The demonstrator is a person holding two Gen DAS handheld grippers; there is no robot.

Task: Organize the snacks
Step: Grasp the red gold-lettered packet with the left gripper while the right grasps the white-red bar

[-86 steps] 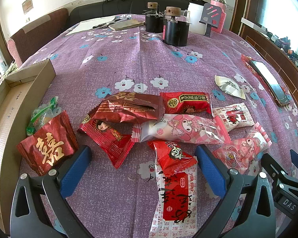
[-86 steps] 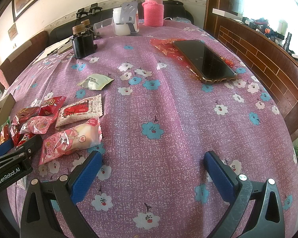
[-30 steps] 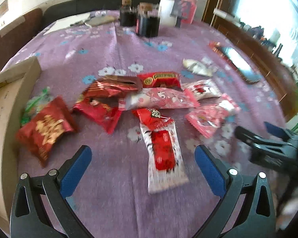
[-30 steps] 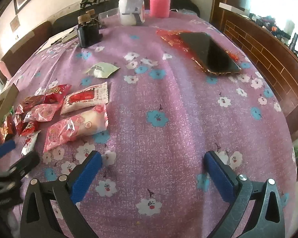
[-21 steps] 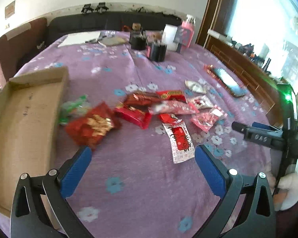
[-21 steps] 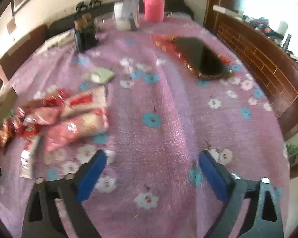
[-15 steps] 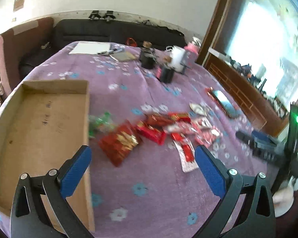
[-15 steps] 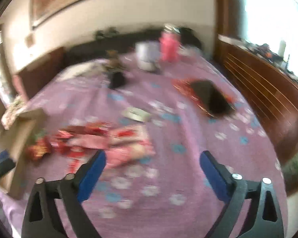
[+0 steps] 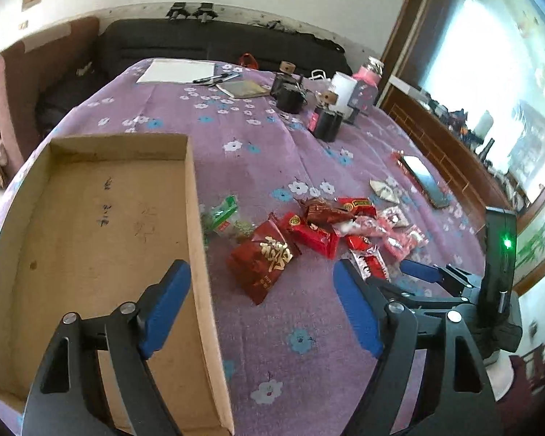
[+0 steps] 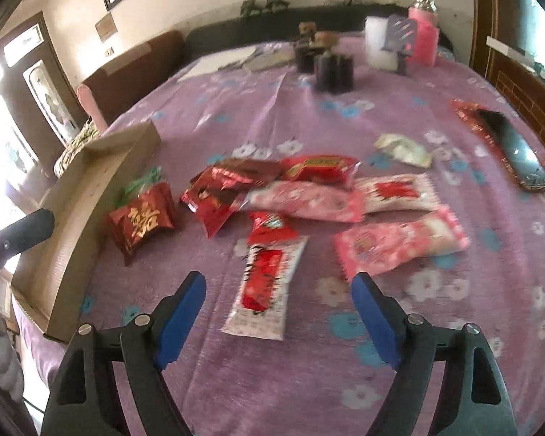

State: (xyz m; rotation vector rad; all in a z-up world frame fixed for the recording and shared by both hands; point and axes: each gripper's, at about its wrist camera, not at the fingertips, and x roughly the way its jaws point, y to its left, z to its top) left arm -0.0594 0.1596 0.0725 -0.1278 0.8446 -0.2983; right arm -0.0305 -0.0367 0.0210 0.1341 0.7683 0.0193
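Several snack packets lie in a loose pile (image 9: 345,225) on the purple flowered cloth, right of an empty cardboard box (image 9: 196,218). A red packet with a gold character (image 9: 265,258) and a green packet (image 9: 221,218) lie nearest the box wall. My left gripper (image 9: 258,272) hovers over that wall; its jaws are closing with nothing gripped. My right gripper (image 10: 278,283) hangs near the front edge, jaws closing. A long white and red packet (image 10: 269,283) lies between its fingertips, and the pads are clear of it. Pink packets (image 10: 399,243) lie to its right.
A phone (image 10: 516,149) on a red wrapper lies at the right. Black jars (image 10: 334,69), a white cup and a pink bottle (image 10: 423,32) stand at the back, with papers (image 9: 178,71) nearby. A pale packet (image 10: 403,150) lies apart. A dark sofa runs behind the table.
Both grippers pulled back from the pile. The left view swung left, bringing the box under it. The right view swung left onto the snacks. Both pairs of jaws have narrowed.
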